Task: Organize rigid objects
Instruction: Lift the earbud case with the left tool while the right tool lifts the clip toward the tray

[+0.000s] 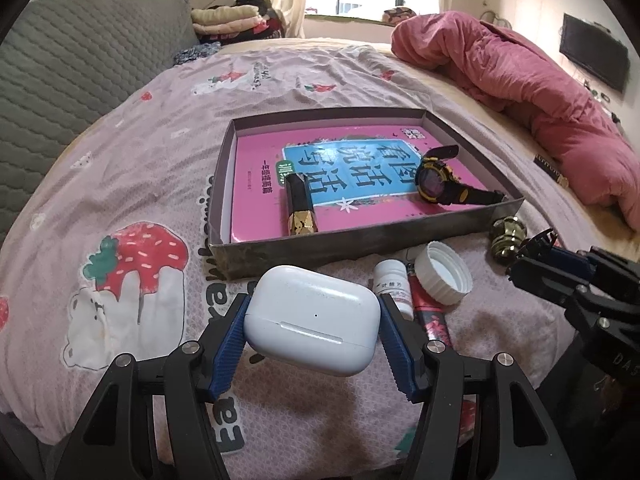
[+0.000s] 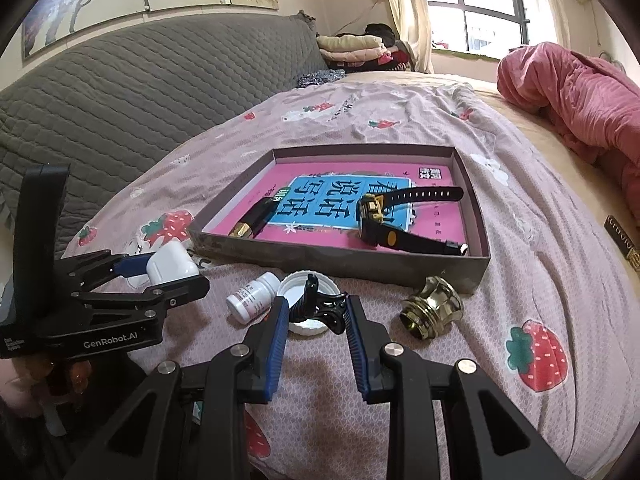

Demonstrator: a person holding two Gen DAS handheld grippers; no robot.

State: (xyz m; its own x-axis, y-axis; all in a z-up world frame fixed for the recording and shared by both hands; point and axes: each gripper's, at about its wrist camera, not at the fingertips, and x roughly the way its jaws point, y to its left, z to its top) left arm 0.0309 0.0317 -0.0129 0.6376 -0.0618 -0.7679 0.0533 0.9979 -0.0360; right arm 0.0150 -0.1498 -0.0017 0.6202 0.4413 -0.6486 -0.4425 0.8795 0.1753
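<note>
Left gripper (image 1: 312, 320) clamped on white earbud case (image 1: 312, 316), raised above strawberry-print bedsheet (image 1: 132, 168), shallow box (image 1: 360, 236) beyond holding pink book (image 1: 260, 184), wristwatch (image 1: 440, 180), lipstick tube (image 1: 300, 208)

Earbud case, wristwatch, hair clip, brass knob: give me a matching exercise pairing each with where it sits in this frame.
Things:
1. earbud case
2. wristwatch
3. hair clip
4. brass knob

Places:
A. on the bedsheet, just outside the box's near wall
B. between the right gripper's jaws
C. inside the box, on the pink book
D. between the left gripper's jaws

Pairs: 1-D, 2-C, 3-B, 4-A
</note>
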